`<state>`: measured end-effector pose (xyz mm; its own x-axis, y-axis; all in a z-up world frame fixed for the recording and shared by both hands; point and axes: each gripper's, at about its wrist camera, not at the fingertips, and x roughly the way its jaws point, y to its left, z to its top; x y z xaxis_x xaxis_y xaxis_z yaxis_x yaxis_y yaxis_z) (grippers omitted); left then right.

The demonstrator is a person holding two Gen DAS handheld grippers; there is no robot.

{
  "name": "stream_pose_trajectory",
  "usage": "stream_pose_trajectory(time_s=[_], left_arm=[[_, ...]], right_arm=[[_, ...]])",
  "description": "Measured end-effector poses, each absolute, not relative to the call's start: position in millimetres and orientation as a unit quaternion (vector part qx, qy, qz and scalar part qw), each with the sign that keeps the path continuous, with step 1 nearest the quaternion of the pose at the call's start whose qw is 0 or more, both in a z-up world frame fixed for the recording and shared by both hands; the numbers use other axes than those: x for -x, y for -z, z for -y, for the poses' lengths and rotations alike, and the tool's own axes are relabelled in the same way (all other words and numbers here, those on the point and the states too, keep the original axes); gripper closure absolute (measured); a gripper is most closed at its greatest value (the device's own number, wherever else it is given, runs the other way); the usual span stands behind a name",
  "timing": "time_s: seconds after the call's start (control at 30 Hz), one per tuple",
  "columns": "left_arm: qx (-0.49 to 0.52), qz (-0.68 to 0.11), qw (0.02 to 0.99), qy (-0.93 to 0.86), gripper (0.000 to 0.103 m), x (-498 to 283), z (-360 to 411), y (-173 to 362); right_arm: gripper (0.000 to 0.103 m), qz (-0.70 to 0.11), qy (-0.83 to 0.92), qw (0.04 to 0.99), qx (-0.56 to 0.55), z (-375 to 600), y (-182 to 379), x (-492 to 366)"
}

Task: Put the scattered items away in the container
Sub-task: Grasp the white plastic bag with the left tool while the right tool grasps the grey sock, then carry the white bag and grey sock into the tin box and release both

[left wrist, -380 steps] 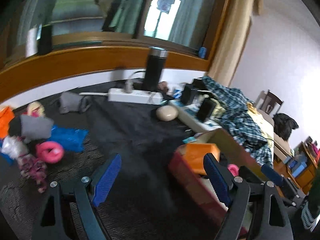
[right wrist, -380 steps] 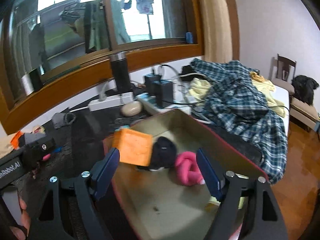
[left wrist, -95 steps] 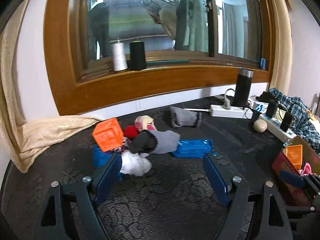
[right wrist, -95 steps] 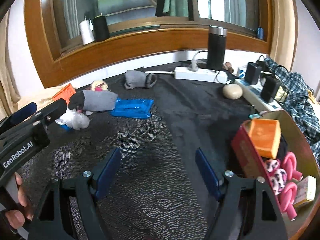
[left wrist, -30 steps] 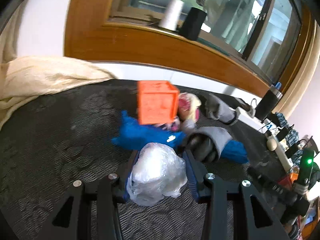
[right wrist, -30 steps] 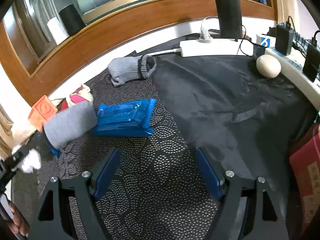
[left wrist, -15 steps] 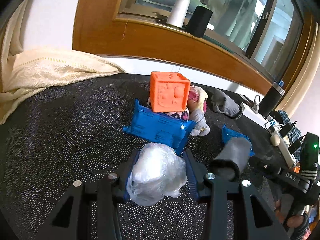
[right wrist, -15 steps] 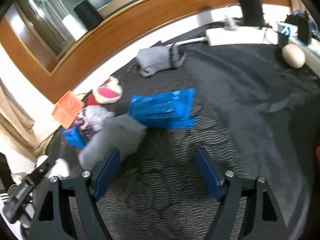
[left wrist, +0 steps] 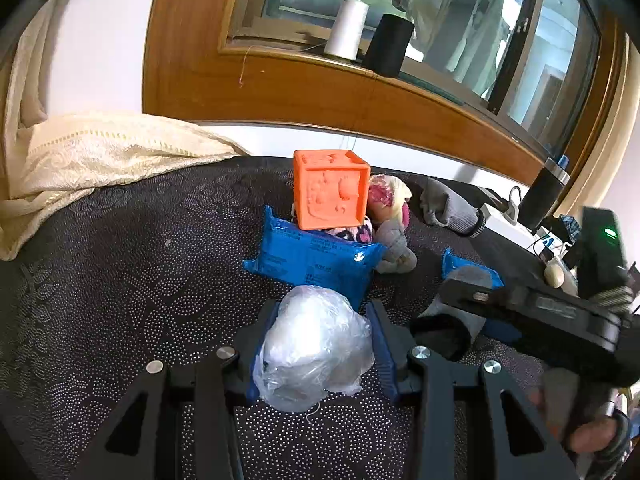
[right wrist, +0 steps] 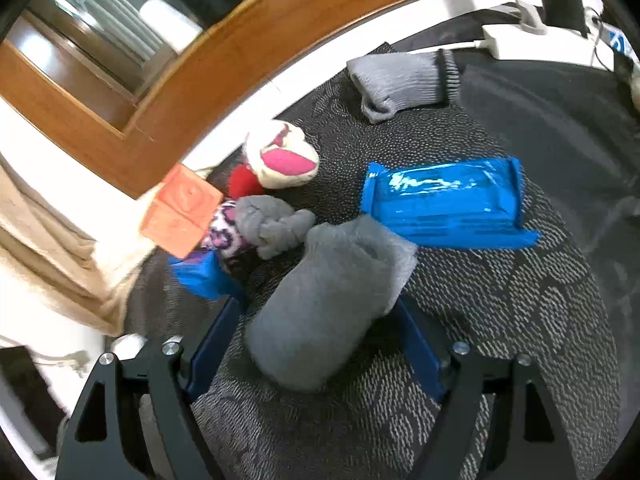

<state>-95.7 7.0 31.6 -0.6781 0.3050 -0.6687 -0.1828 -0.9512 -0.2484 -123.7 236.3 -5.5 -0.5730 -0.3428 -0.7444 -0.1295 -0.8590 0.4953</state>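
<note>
Crumpled clear plastic bag (left wrist: 316, 344), bunched into a whitish ball, sits clamped between the blue pads of the left hand-held gripper (left wrist: 320, 350), just above the dark patterned cloth of the bench (left wrist: 120, 280). Rolled grey sock with a dark cuff (right wrist: 328, 300) lies between the blue pads of the right hand-held gripper (right wrist: 320, 340), which press on both its sides. Just ahead of the left hand-held gripper lies a flat blue plastic packet (left wrist: 310, 258), and beyond that an orange embossed toy cube (left wrist: 330, 190) stands on a heap of small soft things. Ahead and to the right of the right hand-held gripper lies a second blue shiny packet (right wrist: 444, 204), and farther ahead a folded grey sock (right wrist: 400, 80) near the wooden window frame (left wrist: 280, 84).
</note>
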Motion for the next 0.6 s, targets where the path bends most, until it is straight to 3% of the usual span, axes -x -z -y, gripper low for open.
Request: stream_pose_trajectory(time_s=[0.2, 0.47, 0.6], left_arm=[[0.371, 0.072, 0.131, -0.916, 0.057, 93, -9, -35], [0.37, 0.066, 0.133, -0.917, 0.057, 90, -13, -35], [0.369, 0.061, 0.137, -0.917, 0.057, 88, -17, -36]], right_arm=[[0.02, 0.189, 0.871, 0.029, -0.453, -214, 9, 137], [0.04, 0.143, 0.883, 0.019, -0.447, -205, 6, 122], [0.043, 0.143, 0.885, 0.015, -0.444, -212, 2, 108]])
